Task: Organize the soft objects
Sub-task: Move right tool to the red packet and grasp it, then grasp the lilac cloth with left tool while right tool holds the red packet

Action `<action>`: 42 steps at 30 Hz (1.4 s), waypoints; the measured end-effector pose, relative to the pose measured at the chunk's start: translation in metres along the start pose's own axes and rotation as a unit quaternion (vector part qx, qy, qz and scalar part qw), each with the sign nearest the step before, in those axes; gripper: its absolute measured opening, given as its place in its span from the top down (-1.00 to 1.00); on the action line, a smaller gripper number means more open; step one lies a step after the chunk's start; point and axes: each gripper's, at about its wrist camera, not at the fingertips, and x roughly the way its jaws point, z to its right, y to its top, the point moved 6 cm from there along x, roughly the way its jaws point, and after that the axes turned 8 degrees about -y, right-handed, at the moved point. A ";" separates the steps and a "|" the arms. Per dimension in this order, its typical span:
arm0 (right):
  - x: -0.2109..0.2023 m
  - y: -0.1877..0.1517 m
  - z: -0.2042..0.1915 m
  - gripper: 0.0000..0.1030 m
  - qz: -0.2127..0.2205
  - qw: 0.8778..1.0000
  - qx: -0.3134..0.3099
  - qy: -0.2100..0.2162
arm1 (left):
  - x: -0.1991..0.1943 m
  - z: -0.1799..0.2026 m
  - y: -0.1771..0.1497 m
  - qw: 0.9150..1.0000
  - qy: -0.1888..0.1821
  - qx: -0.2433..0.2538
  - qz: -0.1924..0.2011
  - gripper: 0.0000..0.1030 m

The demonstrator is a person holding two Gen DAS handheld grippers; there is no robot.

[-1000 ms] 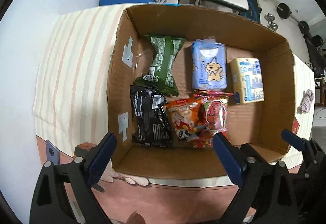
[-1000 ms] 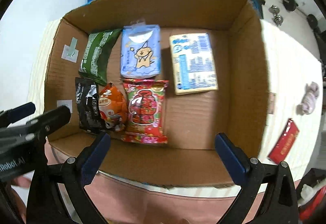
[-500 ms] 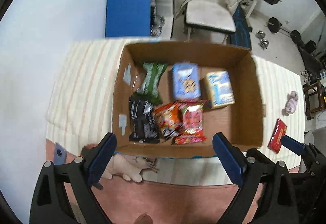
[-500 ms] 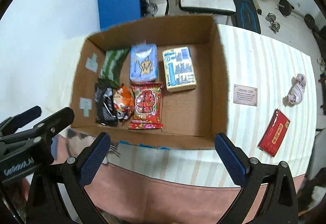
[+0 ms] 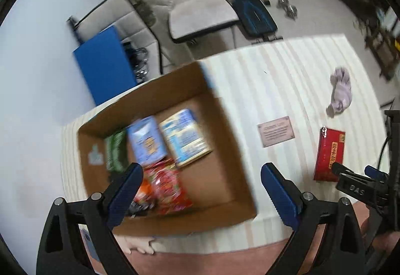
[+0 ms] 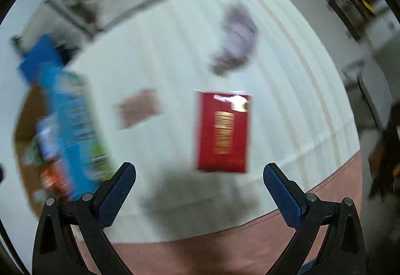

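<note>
A cardboard box (image 5: 225, 125) on the striped tablecloth holds several soft packs: a green pack (image 5: 115, 153), a blue tissue pack (image 5: 146, 141), a blue-and-yellow pack (image 5: 185, 137) and a red snack bag (image 5: 167, 187). A red packet (image 5: 329, 153) lies on the cloth to the right of the box; it also shows in the right wrist view (image 6: 223, 132). A crumpled lilac cloth (image 5: 340, 91) lies beyond it (image 6: 237, 37). My left gripper (image 5: 200, 193) is open and empty over the box's near right part. My right gripper (image 6: 198, 192) is open and empty just in front of the red packet.
A small pink card (image 5: 276, 131) lies between the box and the red packet. The box's outer side (image 6: 72, 130) stands at the left of the right wrist view. Chairs (image 5: 200, 17), a blue panel (image 5: 105, 65) and dumbbells stand beyond the table. The table's near edge (image 6: 225, 230) is close.
Both grippers have swung to the right, away from the box. The right wrist view now faces the red packet and is blurred by motion. Both stay open.
</note>
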 end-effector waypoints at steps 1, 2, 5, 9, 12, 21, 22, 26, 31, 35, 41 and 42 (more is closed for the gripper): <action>0.016 0.002 0.007 -1.00 -0.012 1.000 0.009 -0.003 | 0.012 0.013 0.007 1.000 0.005 0.012 -0.009 -0.88; 0.031 0.005 0.012 -1.00 -0.023 1.000 0.014 -0.003 | 0.018 0.021 0.011 1.000 0.008 0.018 -0.015 -0.88; 0.067 0.009 0.011 -1.00 -0.049 0.999 0.015 0.005 | 0.039 0.044 0.025 0.999 0.021 0.039 -0.032 -0.88; 0.090 0.008 0.002 -0.75 -0.064 0.998 0.003 0.009 | 0.055 0.066 0.041 0.997 0.028 0.055 -0.046 -0.88; 0.089 0.007 0.002 -0.36 -0.055 0.998 -0.020 -0.029 | 0.059 0.083 0.054 0.996 0.021 0.066 -0.048 -0.88; 0.086 0.026 0.071 0.11 -0.062 0.998 -0.001 -0.030 | 0.082 0.180 0.105 0.990 -0.040 0.124 -0.057 -0.88; 0.086 0.029 0.082 0.11 -0.064 0.997 0.008 -0.030 | 0.086 0.190 0.108 0.989 -0.045 0.130 -0.061 -0.88; 0.087 0.042 0.125 0.11 -0.067 0.996 0.041 -0.036 | 0.111 0.240 0.120 0.981 -0.088 0.148 -0.092 -0.88; 0.086 0.054 0.157 0.11 -0.074 0.995 0.065 -0.029 | 0.149 0.285 0.123 0.964 -0.172 0.119 -0.165 -0.88; 0.087 0.069 0.169 0.11 -0.087 0.993 0.077 -0.012 | 0.173 0.306 0.125 0.953 -0.203 0.106 -0.198 -0.85; 0.087 0.086 0.165 0.11 -0.094 0.992 0.078 -0.010 | 0.178 0.321 0.129 0.960 -0.163 0.135 -0.184 0.08; 0.087 0.088 0.165 0.11 -0.095 0.992 0.078 -0.010 | 0.176 0.323 0.129 0.960 -0.160 0.140 -0.183 0.24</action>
